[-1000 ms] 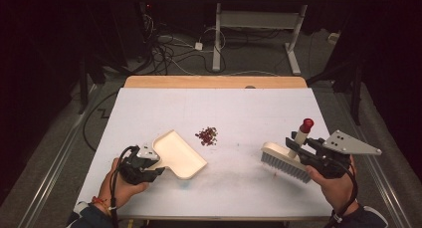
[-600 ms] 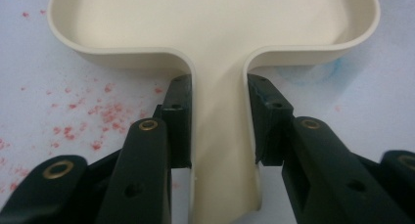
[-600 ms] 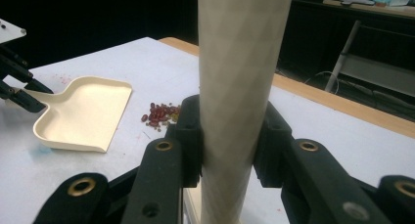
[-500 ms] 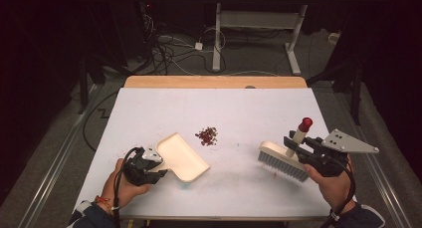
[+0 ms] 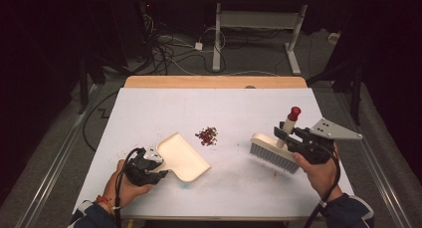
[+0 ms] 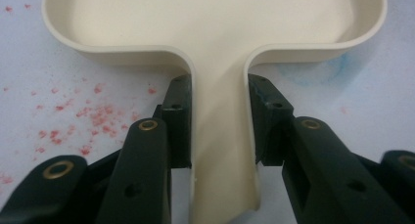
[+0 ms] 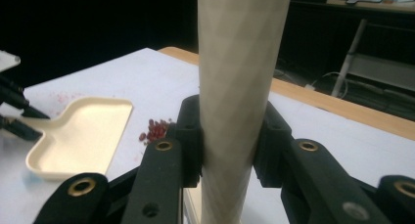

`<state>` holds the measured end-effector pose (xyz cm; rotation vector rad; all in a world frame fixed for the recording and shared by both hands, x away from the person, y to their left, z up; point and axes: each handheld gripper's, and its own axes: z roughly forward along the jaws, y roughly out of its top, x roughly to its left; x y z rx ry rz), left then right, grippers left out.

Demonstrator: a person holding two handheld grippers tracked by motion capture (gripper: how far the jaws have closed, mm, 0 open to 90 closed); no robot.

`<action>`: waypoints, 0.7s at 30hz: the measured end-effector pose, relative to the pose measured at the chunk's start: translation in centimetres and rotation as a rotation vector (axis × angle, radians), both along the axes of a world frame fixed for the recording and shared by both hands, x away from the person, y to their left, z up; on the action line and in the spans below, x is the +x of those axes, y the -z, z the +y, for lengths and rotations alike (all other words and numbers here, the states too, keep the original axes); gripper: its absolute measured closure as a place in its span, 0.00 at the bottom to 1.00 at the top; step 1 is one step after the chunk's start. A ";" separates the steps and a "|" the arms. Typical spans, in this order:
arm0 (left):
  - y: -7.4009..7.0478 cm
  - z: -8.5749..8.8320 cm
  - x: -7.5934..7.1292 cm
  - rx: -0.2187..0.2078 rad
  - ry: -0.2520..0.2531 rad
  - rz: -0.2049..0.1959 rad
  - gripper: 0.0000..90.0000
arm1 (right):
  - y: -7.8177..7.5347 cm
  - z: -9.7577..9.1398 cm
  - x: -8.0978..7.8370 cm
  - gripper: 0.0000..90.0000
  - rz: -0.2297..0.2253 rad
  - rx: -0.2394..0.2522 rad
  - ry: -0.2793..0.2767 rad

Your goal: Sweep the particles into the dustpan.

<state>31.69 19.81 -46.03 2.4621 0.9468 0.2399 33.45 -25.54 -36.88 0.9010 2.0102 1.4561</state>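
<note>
Looking down on a white-topped table (image 5: 149, 113), a person's two hands come in from the near edge, each holding a black two-jaw gripper. The left gripper (image 5: 158, 164) is clamped on the short flat handle of a cream plastic dustpan (image 5: 183, 157), which lies on the table near the left front corner; in the left gripper view both jaws press against the sides of that handle (image 6: 220, 150). The right gripper (image 5: 282, 138) grips the pale round handle of a cream hand brush (image 5: 271, 151) with a red cap (image 5: 294, 111), bristles resting on, or possibly just above, the table. A small heap of dark red crumbs (image 5: 206, 136) sits between dustpan and brush, just beyond the dustpan's far edge, touching neither.
</note>
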 end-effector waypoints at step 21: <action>0.5 -0.5 0.6 0.022 -0.004 0.028 0.71 | 0.7 12.3 12.3 0.78 -0.037 0.011 0.051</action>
